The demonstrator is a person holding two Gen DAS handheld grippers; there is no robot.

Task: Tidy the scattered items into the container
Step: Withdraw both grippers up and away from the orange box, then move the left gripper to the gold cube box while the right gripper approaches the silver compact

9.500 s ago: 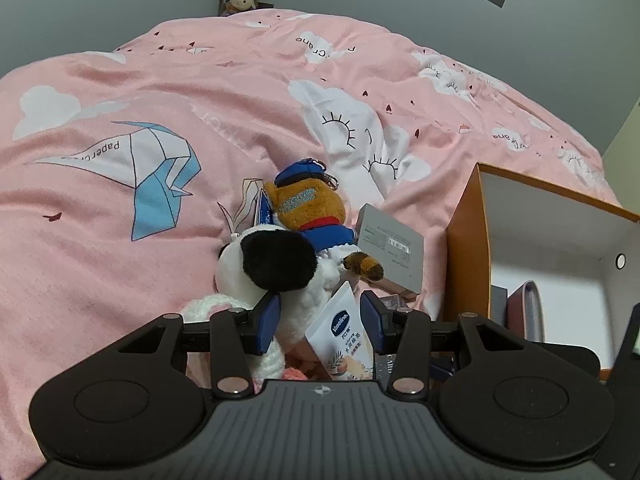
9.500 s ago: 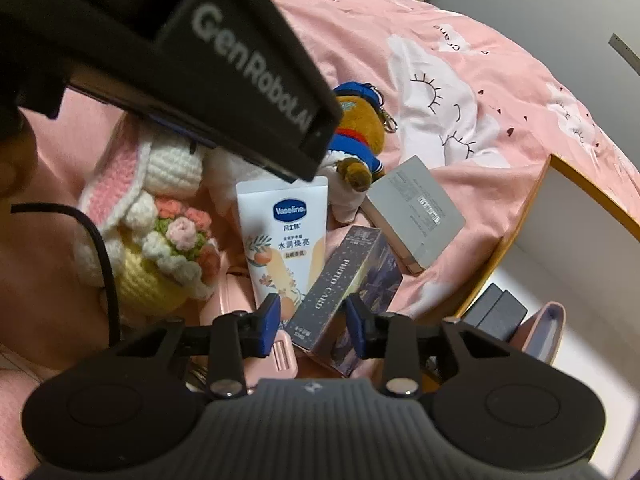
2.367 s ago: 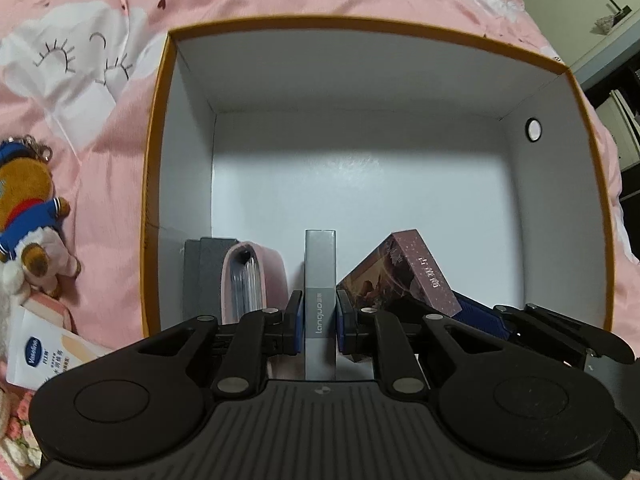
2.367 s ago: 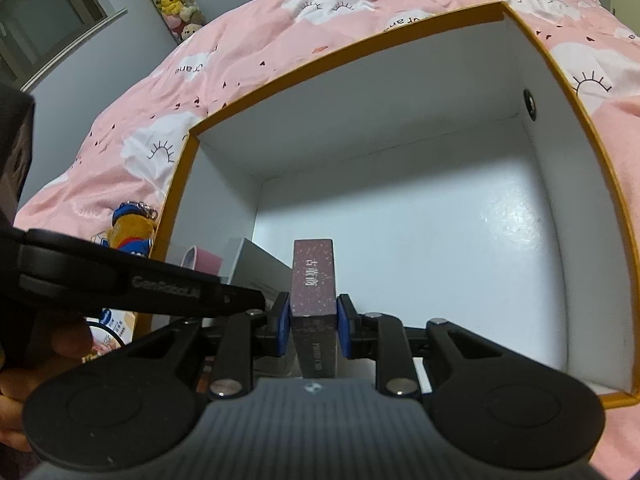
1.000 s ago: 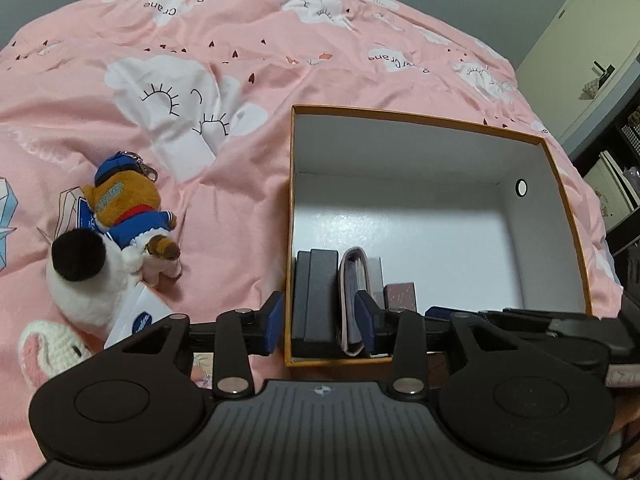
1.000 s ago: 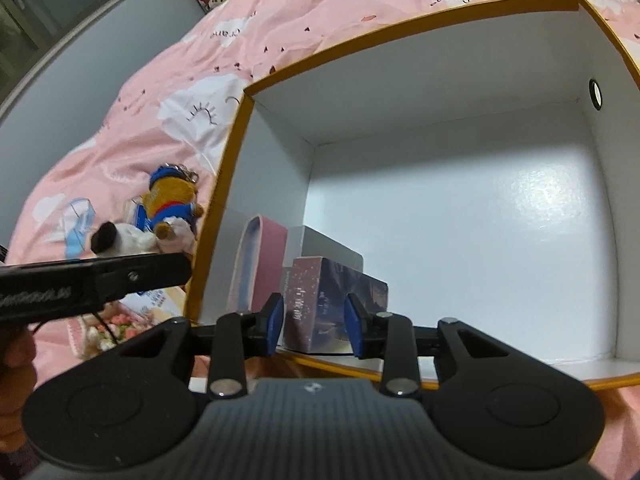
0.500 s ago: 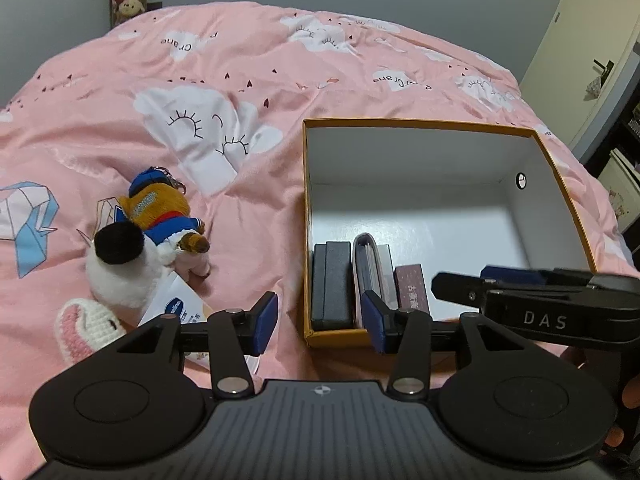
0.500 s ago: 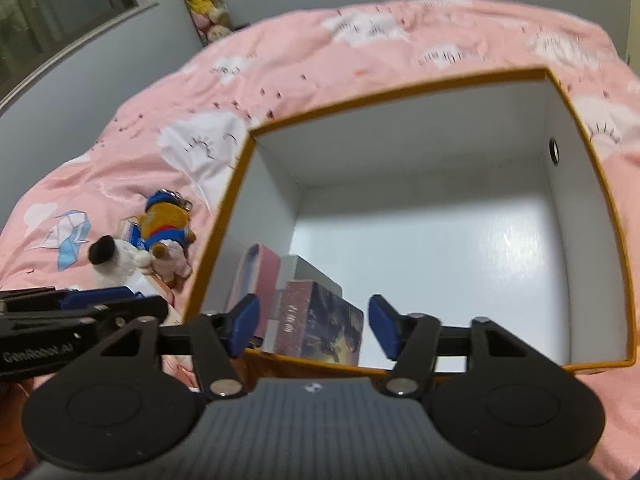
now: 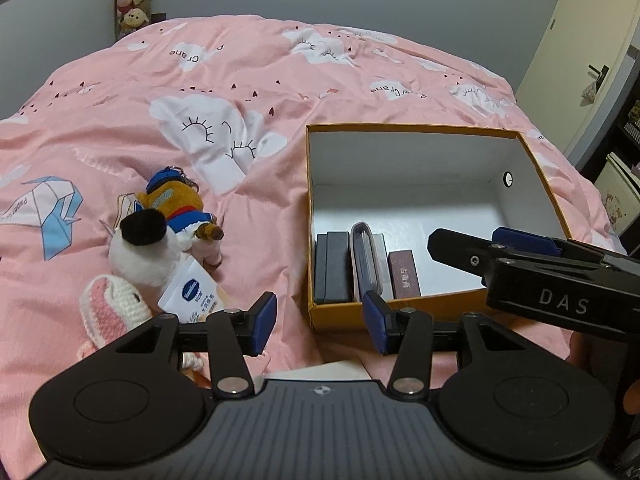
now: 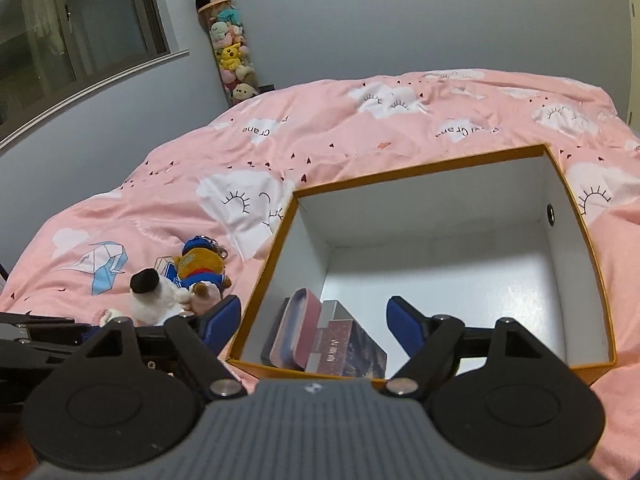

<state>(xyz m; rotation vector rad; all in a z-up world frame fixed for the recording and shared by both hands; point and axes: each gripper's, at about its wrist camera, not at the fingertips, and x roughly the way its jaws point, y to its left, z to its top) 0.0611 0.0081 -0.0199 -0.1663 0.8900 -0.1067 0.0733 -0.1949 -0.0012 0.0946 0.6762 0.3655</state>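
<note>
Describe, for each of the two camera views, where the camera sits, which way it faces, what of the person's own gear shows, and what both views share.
Left wrist view: sits on the left tongs, looking down the pink cloud-print bedspread at the soft toys; its open blue pads frame the bedspread, and the right tongs cross at right.
Right wrist view: sits on the right tongs, facing into the orange-rimmed white cardboard box; its jaws stand wide, having just opened, nothing between them.
Shared: box, bedspread, toys.
</note>
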